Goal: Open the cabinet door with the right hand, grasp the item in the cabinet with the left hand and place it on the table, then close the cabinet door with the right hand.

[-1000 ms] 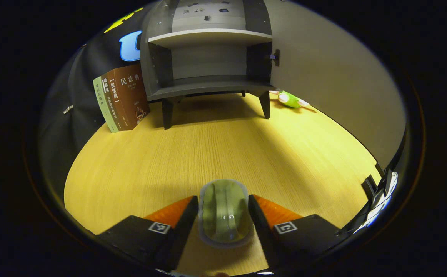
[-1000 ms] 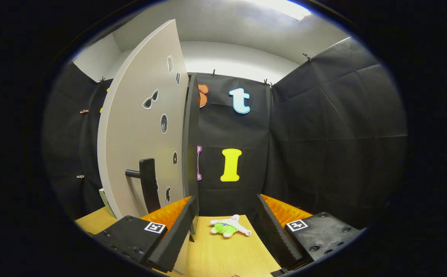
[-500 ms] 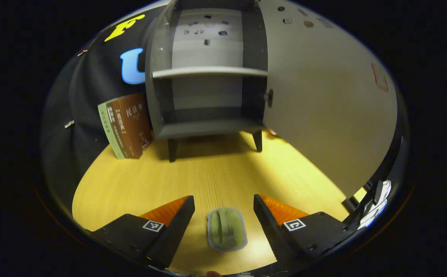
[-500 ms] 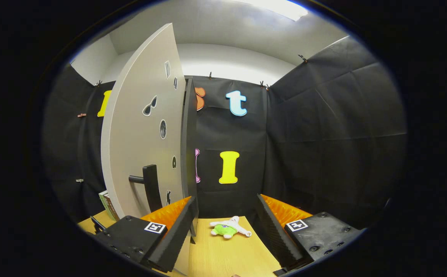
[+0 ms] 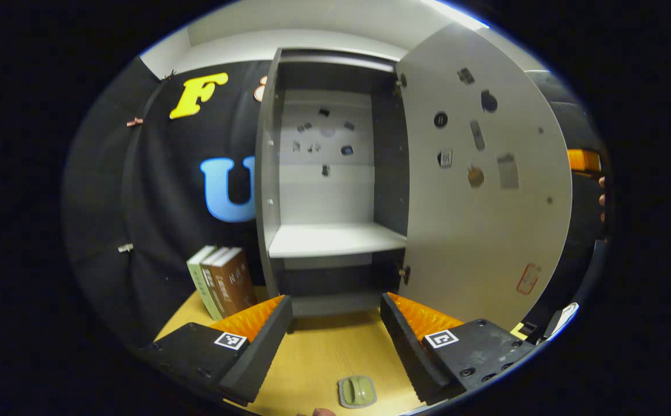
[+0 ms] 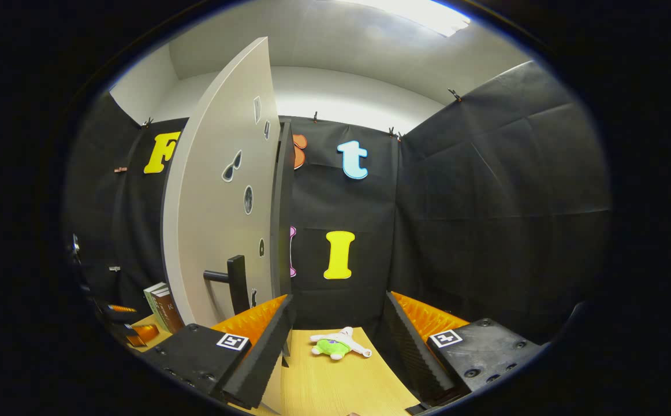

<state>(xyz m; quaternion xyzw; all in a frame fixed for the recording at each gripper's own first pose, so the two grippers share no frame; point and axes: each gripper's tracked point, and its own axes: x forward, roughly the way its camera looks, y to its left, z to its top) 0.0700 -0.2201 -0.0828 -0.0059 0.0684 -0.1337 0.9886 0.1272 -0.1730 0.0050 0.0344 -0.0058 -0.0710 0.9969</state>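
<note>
Left gripper [image 5: 335, 341] of mine hangs released above the table [image 5: 318, 358], its two ridged wedge fingers spread wide with nothing between them. Below and between them, near the bottom of the left gripper view, I see the item [image 5: 357, 392]: a small rounded-rectangle piece, greenish with a pale rim and a raised bar across its middle, lying flat on the light wood-grain tabletop, apart from both fingers.

Ahead stands the cabinet [image 5: 330, 190], a tall grey box with dark inner side walls and a smooth pale shelf [image 5: 335, 238] across its lower half; small stickers dot its back panel. Its door [image 5: 485, 196] is swung wide open to the right, a flat matte panel with more small stickers on its inner face. Left of the cabinet a few books [image 5: 223, 282] stand upright, brown and pale green spines side by side.

My right gripper [image 6: 335, 341] is also slack, fingers apart and empty. In the right gripper view the door [image 6: 220, 190] shows its outer face, nearly edge-on, with a dark bar handle [image 6: 233, 283] standing off it just left of my left-hand finger; I cannot tell whether that finger touches the panel. Between the fingers, farther off on the table [image 6: 335, 387], lies a soft green and white plush toy [image 6: 338, 344].
</note>
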